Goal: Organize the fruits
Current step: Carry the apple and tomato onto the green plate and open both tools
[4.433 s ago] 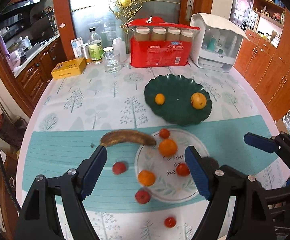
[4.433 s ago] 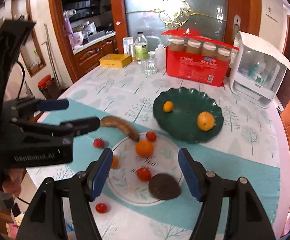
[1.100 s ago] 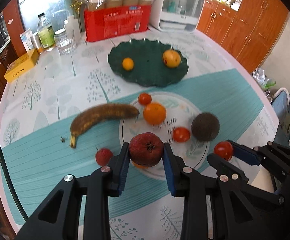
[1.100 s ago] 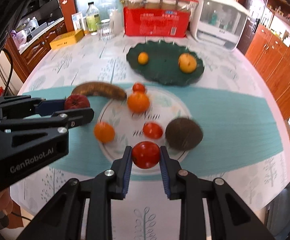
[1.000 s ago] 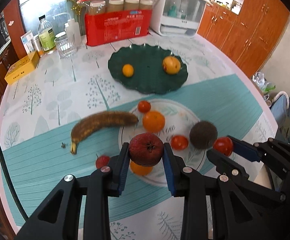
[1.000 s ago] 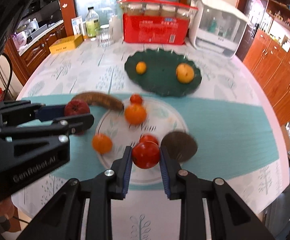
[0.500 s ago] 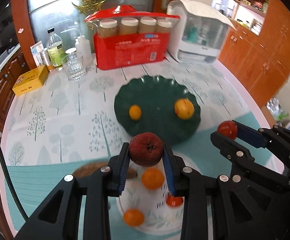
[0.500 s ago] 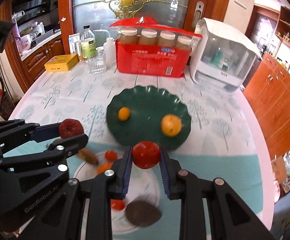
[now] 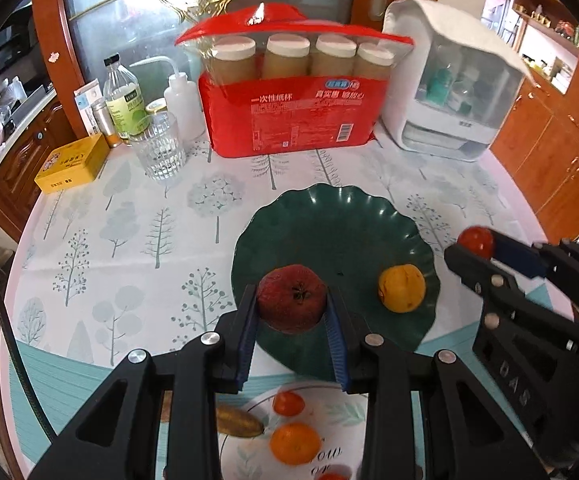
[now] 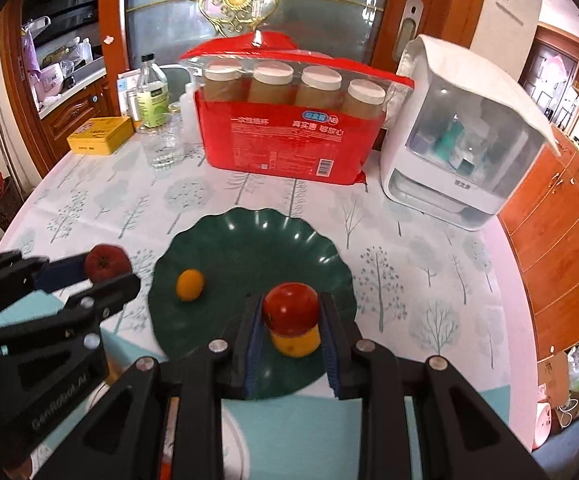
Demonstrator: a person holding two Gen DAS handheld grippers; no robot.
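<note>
My left gripper (image 9: 292,312) is shut on a dark red round fruit (image 9: 292,298) and holds it over the near left part of the green scalloped plate (image 9: 329,224). A yellow-orange fruit (image 9: 401,287) lies on that plate's right side. My right gripper (image 10: 290,320) is shut on a red tomato (image 10: 290,309), above the yellow-orange fruit (image 10: 295,342) on the green plate (image 10: 249,240). A small orange (image 10: 189,284) lies on the plate's left; the left wrist view hides it. The white plate (image 9: 329,452) near me holds an orange (image 9: 294,442), a small tomato (image 9: 288,403) and a banana tip (image 9: 237,424).
Behind the green plate stand a red pack of paper cups (image 9: 293,120), a white lidded appliance (image 9: 453,92), a drinking glass (image 9: 159,148), bottles (image 9: 123,100) and a yellow tin (image 9: 71,164). The round table's edge curves off at the right, with wooden cabinets beyond.
Both grippers have moved forward, away from the white plate, and now hang over the green plate. Each still grips its fruit; the white plate has slid to the bottom of view.
</note>
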